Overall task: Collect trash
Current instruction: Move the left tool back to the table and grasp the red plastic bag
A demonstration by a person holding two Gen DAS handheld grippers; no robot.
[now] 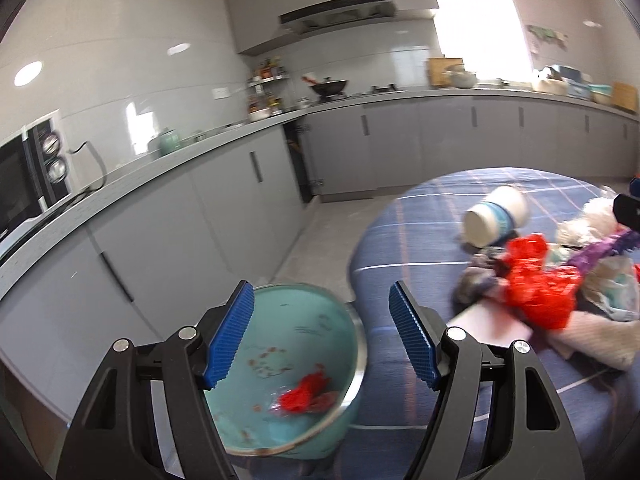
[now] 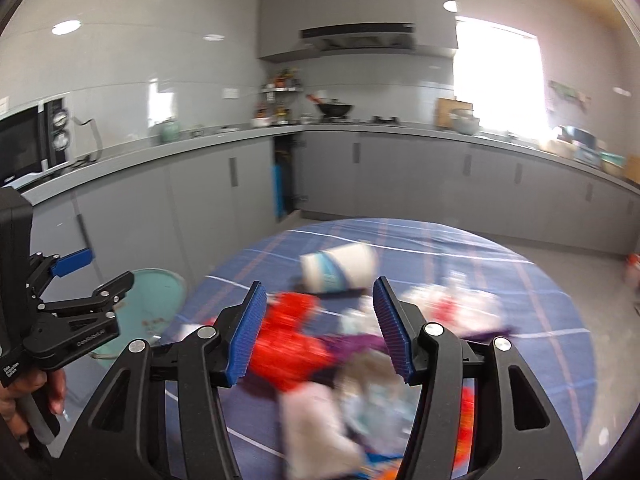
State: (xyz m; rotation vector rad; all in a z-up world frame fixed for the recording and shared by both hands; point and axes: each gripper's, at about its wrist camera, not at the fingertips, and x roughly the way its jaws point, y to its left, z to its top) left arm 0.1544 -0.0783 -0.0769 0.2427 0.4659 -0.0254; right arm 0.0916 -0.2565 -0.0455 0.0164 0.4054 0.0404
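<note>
My left gripper (image 1: 322,336) is open with nothing between its blue pads, over the rim of a teal bin (image 1: 276,364) that has a red scrap (image 1: 304,394) in its bottom. To its right, on the blue plaid table (image 1: 420,248), lies a trash pile: a red plastic bag (image 1: 536,284), a tipped white cup (image 1: 496,216), a purple wrapper (image 1: 600,250) and white tissue (image 1: 592,216). My right gripper (image 2: 320,330) is open above the blurred pile, with the red bag (image 2: 288,340) and purple wrapper (image 2: 356,344) seen between its pads. The left gripper (image 2: 94,274) is near the bin (image 2: 160,300).
Grey kitchen cabinets (image 1: 240,200) and a counter run along the left and back walls, with a microwave (image 1: 24,176) at the left. Tiled floor (image 1: 320,232) lies between the cabinets and the round table. A hand (image 2: 24,392) holds the left gripper's handle.
</note>
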